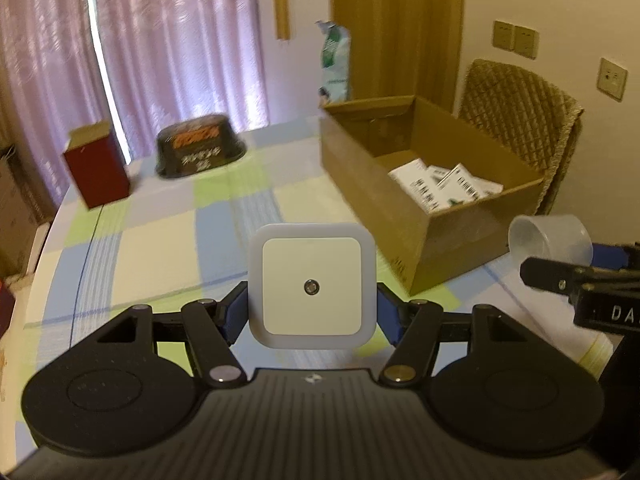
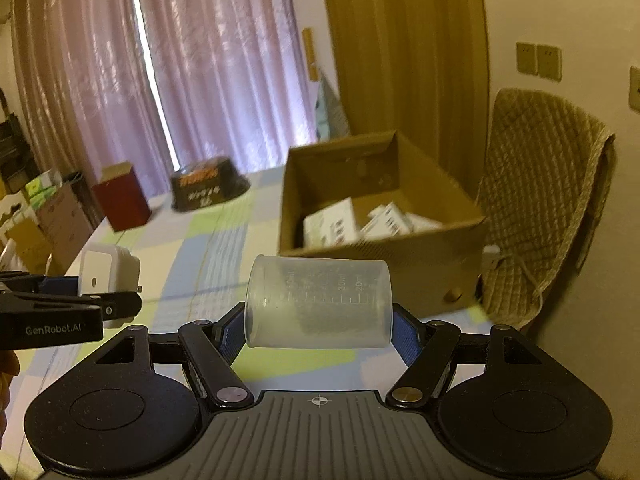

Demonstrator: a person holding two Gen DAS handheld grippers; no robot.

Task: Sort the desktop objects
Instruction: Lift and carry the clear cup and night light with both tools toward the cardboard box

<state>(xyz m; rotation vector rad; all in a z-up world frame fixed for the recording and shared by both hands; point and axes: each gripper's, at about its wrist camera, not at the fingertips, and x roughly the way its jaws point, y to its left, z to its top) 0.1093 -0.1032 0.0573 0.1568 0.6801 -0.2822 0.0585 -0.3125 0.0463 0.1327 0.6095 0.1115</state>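
Note:
My left gripper (image 1: 312,312) is shut on a white square night light (image 1: 312,286), held above the checked tablecloth (image 1: 160,240). My right gripper (image 2: 318,326) is shut on a clear plastic measuring cup (image 2: 318,304) lying sideways between its blue pads. The cup (image 1: 550,240) also shows at the right edge of the left wrist view, and the night light (image 2: 108,276) at the left of the right wrist view. An open cardboard box (image 1: 424,220) with white cartons (image 1: 444,186) inside stands ahead and to the right; in the right wrist view the box (image 2: 380,248) is straight ahead.
A dark red box (image 1: 96,168) and a black bowl-shaped tub (image 1: 200,146) stand at the table's far side near the curtains. A wicker chair (image 1: 524,120) stands behind the cardboard box. Cardboard boxes (image 2: 44,216) are stacked beyond the table's left edge.

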